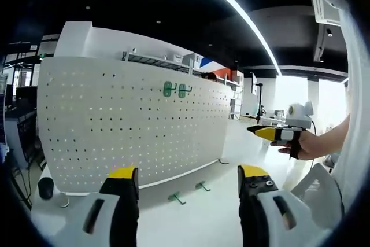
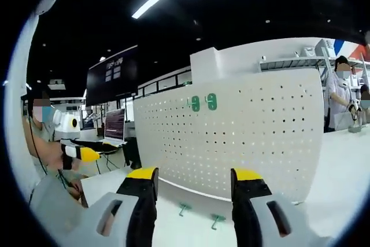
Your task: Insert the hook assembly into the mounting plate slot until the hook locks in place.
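Just ahead of the left claw [image 1: 188,192], two small green hooks [image 1: 176,198] [image 1: 202,186] can be seen lying flat on the white desk [image 1: 225,218], right at the foot of the upright pegboard [image 1: 133,125]. From the right claw [image 2: 193,192] the same pair [image 2: 184,207] [image 2: 217,219] is seen between and just beyond the jaws. Two more green hooks [image 1: 176,89] are already hung high on the board, side by side.

Both claws are spread wide with nothing held. The right claw [image 1: 277,135] also shows off to the right of the left one, carried in a hand [image 1: 309,143] and well apart from the board.

Handling guess: these hooks look like thin moulded plastic, so very light and stiff, probably a bit slick. Not much squeeze should be needed, but a flat-lying part like that can easily be skated across the desk instead of picked up. It'd likely be best taken by the long shank, with the locking end left free for the slot. The board itself looks rigid, though it may need steadying when the hook is pushed home.
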Demonstrator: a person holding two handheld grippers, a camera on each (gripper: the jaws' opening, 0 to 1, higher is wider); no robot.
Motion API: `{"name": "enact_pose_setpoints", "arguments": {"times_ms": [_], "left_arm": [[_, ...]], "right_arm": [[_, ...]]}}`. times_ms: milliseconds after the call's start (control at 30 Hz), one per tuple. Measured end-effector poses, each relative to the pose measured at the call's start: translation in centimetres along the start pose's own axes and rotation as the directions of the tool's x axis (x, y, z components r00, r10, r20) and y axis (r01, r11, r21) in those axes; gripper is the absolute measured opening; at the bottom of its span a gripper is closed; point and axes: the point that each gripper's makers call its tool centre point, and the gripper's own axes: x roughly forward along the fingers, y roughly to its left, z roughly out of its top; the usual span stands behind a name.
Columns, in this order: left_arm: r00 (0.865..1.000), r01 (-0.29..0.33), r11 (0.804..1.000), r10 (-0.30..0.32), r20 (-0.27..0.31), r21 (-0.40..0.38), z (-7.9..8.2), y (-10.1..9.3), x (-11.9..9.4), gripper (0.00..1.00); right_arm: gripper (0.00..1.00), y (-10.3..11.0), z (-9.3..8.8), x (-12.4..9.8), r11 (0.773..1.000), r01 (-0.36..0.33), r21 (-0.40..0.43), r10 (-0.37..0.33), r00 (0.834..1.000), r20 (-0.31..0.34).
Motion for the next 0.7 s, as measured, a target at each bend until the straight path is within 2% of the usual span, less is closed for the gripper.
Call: {"name": "enact_pose_setpoints", "arguments": {"times_ms": [300, 700], "left_arm": [[1.000, -0.012, 1.000, 0.012, -0.005, -0.015, -0.54, 0.08, -0.46, 0.72], [1.000, -0.011, 1.000, 0.011, -0.009, -0.003, -0.51, -0.11, -0.13, 0.72]], "right_arm": [[0.49, 0.01, -0.66, -0.86, 1.000, 0.014, 0.027, -0.014, 1.000, -0.003], [0.49, -0.08, -0.76, -0.68, 0.999, 0.020, 0.028, -0.019, 1.000, -0.009]]}}
